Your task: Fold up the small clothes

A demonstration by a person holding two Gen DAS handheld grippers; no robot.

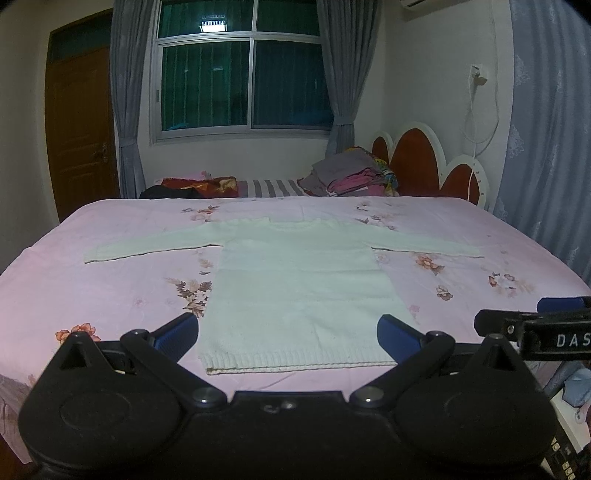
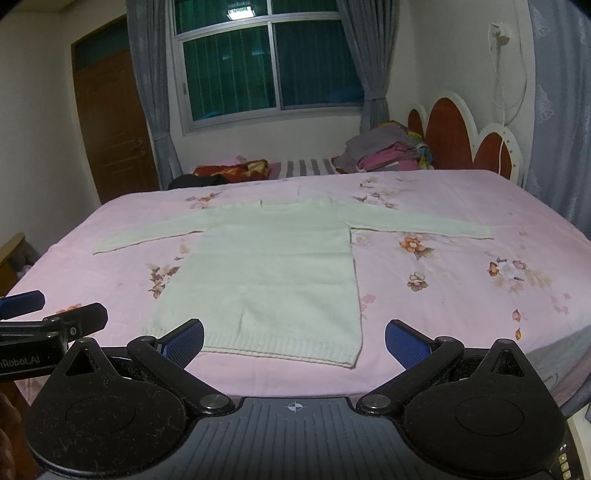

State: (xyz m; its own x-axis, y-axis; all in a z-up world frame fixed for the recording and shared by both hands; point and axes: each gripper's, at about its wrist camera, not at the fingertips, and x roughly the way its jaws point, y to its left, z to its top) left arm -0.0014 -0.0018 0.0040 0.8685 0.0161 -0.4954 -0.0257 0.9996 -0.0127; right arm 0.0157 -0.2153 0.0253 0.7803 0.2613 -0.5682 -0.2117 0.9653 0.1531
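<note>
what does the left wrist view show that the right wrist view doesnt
Only the left wrist view shows the air conditioner at the top edge and the right gripper at its right side. Only the right wrist view shows the left gripper at its left side. Both share the white sweater spread flat with sleeves out on the pink floral bedsheet, and the clothes pile by the headboard.

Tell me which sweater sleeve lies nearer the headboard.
The right sleeve, stretched toward the red headboard. The left sleeve points the opposite way, toward the door side.
</note>
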